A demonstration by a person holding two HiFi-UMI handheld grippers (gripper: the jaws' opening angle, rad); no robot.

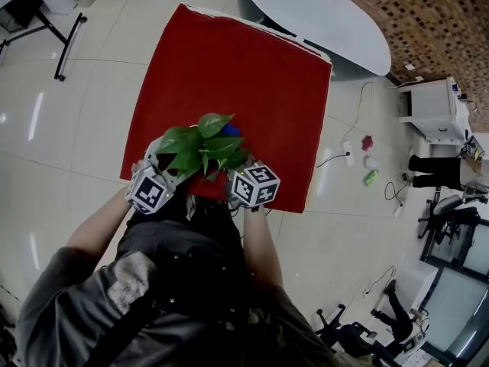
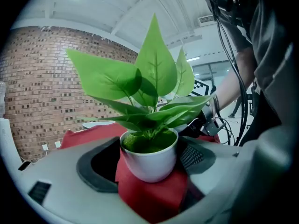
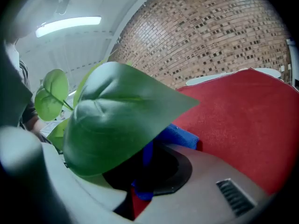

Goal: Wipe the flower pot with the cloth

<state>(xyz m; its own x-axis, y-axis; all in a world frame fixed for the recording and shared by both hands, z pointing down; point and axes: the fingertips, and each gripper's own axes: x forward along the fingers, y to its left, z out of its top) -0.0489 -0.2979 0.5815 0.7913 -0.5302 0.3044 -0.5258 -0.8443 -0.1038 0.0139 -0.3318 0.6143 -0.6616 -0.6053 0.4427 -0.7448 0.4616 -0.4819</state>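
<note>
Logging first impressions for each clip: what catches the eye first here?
The leafy green plant in its white flower pot, standing between the left gripper's jaws at the near edge of the red table. Next, the blue cloth pinched in the right gripper, half hidden behind a big leaf.

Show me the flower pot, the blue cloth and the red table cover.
flower pot [image 2: 149,162], left gripper view, on its white front wall.
blue cloth [image 3: 179,136], right gripper view, on its bunched far end.
red table cover [image 1: 229,75], head view, on its bare middle.
</note>
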